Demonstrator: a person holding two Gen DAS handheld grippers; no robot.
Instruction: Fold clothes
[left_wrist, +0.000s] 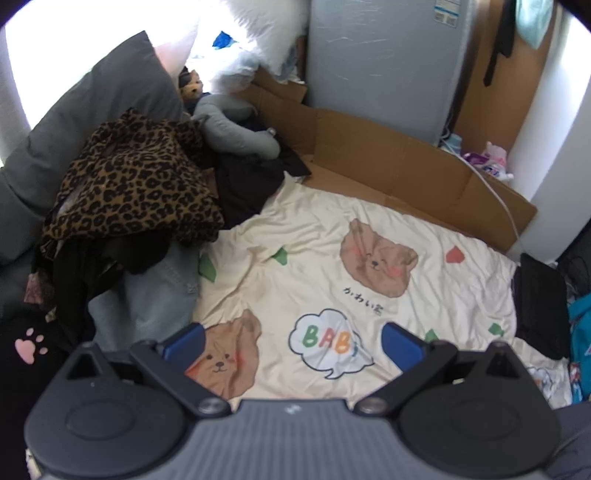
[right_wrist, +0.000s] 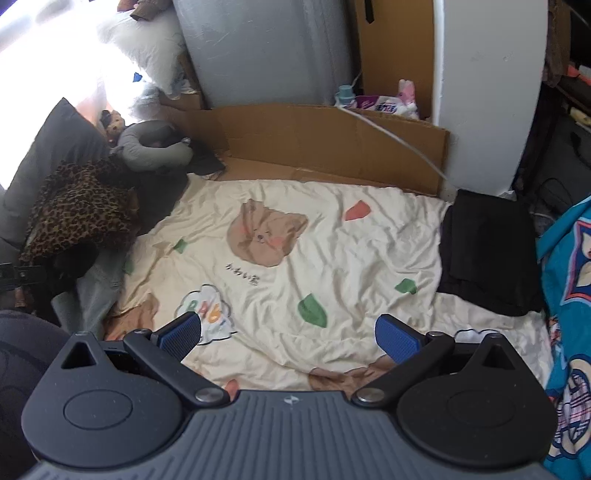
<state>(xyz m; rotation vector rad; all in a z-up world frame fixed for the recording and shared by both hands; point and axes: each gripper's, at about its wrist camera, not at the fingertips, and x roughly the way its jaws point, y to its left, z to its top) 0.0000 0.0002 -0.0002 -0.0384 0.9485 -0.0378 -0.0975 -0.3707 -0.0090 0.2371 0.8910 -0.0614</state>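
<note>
A heap of unfolded clothes lies at the left of the bed: a leopard-print garment (left_wrist: 136, 184) (right_wrist: 79, 210) on top, black garments (left_wrist: 240, 192) around it and pale blue jeans (left_wrist: 155, 295) (right_wrist: 94, 291) below. A folded black garment (right_wrist: 487, 251) (left_wrist: 541, 306) rests at the bed's right edge. My left gripper (left_wrist: 293, 341) hovers open over the cream bear-print cover (left_wrist: 314, 236), right of the heap, holding nothing. My right gripper (right_wrist: 288, 334) is open too, above the cover (right_wrist: 332, 251), between heap and folded garment.
Flattened cardboard (left_wrist: 388, 158) (right_wrist: 314, 136) lines the far side against a grey cabinet (left_wrist: 384, 55). A grey pillow (left_wrist: 92, 110) and a grey neck pillow (right_wrist: 151, 146) sit back left. A white cable (right_wrist: 399, 140) crosses the cardboard. Teal patterned fabric (right_wrist: 569, 295) is at right.
</note>
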